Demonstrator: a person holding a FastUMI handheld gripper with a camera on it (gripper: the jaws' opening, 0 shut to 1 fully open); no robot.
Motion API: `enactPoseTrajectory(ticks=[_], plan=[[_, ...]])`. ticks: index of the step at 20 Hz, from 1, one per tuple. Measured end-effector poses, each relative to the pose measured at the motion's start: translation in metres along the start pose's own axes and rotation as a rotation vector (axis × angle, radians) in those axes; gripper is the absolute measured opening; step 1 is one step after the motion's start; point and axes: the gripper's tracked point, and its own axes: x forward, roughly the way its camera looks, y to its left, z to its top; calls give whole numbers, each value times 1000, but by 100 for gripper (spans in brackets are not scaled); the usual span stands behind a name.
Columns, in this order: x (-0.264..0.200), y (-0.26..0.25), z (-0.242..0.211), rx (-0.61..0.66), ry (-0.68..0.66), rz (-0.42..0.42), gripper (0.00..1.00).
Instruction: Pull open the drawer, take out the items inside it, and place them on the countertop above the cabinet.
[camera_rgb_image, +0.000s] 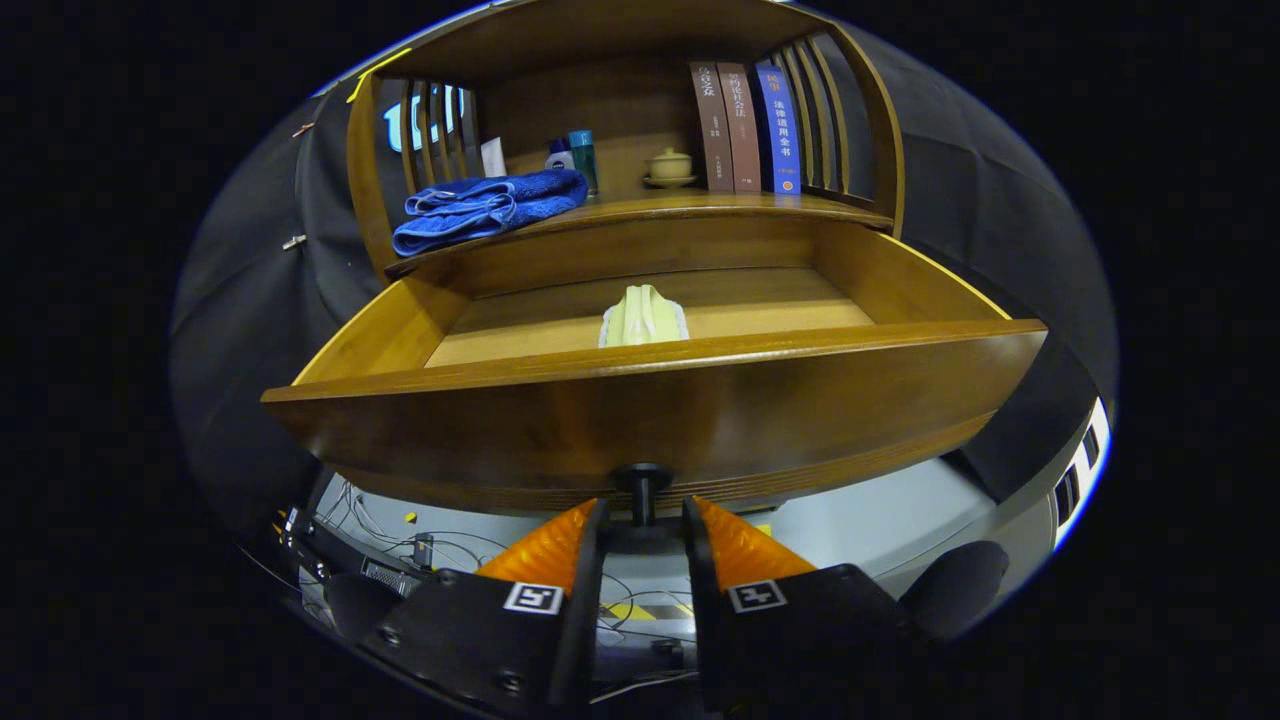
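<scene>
The drawer (650, 400) stood pulled out, a pale folded cloth (643, 318) lying inside near its front wall. The gripper (642, 520) was nearly closed, fingers flanking the knob (642, 480); whether they pressed it, I couldn't tell. A blue towel (485, 205) and books (745, 125) sat on the countertop (700, 205) above.

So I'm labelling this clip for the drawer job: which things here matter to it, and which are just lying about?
Belongs to the job:
- drawer, pulled open
- knob, between the fingers of the gripper
- pale green item inside the drawer
- countertop

Just lying about:
- blue towel
- books
- lidded cup
- small bottles
</scene>
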Motion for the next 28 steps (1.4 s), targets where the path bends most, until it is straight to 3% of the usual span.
enactPoseTrajectory(ticks=[4, 10, 15, 21, 28], plan=[[-20, -3, 4, 16, -5, -15, 95], [-55, 4, 92, 49, -133, 7, 99], [-21, 14, 161, 16, -137, 30, 100], [50, 21, 177, -1, 58, 26, 100], [115, 11, 148, -41, 316, -29, 100]])
